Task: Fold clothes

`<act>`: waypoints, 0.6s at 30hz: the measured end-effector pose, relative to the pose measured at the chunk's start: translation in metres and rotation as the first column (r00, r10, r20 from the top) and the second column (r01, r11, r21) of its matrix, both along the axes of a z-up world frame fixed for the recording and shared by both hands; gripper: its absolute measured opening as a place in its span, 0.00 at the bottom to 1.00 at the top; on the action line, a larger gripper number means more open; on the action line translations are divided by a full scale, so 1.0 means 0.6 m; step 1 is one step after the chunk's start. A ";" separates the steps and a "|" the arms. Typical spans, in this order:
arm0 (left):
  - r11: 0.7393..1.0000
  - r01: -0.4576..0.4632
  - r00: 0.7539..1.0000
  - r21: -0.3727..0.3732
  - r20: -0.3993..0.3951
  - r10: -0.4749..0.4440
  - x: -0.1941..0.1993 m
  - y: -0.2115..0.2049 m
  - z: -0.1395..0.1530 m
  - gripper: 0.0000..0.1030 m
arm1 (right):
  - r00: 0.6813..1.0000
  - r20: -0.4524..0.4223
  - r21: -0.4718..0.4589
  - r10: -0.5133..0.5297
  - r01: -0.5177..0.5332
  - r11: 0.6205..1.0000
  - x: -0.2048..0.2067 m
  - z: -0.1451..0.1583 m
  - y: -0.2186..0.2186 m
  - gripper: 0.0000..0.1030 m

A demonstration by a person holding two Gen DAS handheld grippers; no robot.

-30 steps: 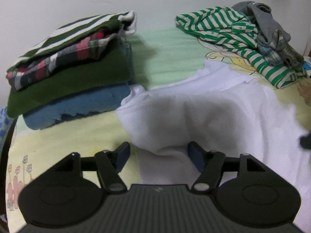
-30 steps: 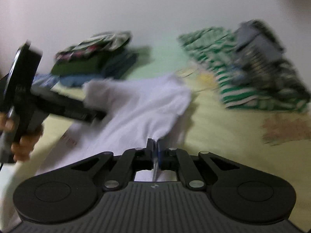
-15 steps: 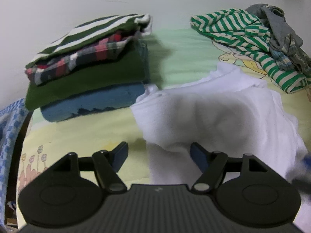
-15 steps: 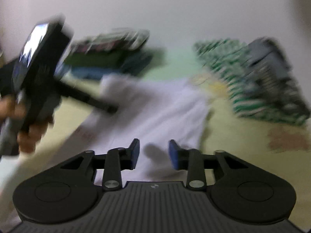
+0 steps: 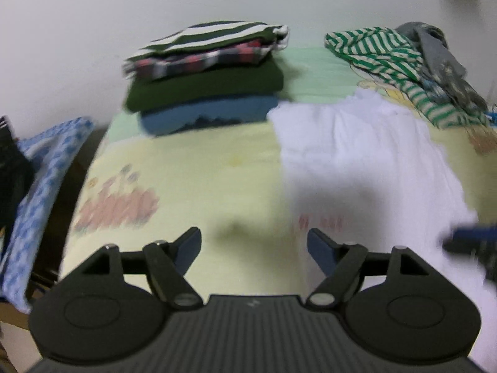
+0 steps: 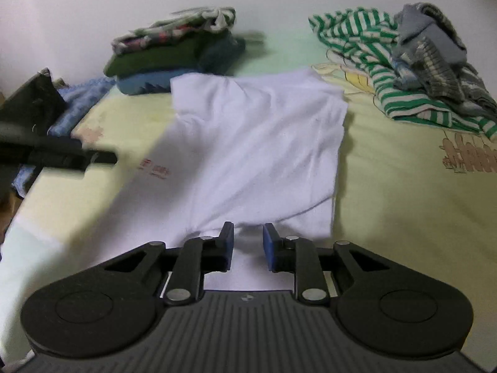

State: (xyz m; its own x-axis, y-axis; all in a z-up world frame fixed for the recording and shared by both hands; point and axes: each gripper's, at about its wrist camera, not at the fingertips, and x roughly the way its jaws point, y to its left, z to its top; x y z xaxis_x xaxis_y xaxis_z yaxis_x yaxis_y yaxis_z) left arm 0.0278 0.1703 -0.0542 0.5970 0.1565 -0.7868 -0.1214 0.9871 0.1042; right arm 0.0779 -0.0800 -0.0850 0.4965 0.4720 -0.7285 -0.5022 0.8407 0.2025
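Left gripper: we see its jaws wide apart and opening further, with nothing between them; only the pale yellow printed bedsheet lies below the gap.
Right gripper: we read a narrow gap, closing slightly; the blue pads hang over the near hem of the white T-shirt and pinch no cloth.
White T-shirt: spread flat ahead of the right claw, small red print toward its left; in the left wrist view it lies ahead and to the right of the claw.
Folded stack: far ahead of the left claw, against the wall; striped, plaid, dark green and blue garments, top to bottom.
Unfolded pile: far ahead and right of the right claw; a green-striped top under grey garments.
Blue patterned cloth: left of the left claw, at the bed edge.
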 end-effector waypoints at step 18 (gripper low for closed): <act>0.996 -0.061 0.986 -0.062 -0.158 0.051 -0.458 -0.055 -0.028 0.85 | 0.963 -0.019 0.040 0.270 -0.269 0.962 -0.082 -0.008 0.057 0.40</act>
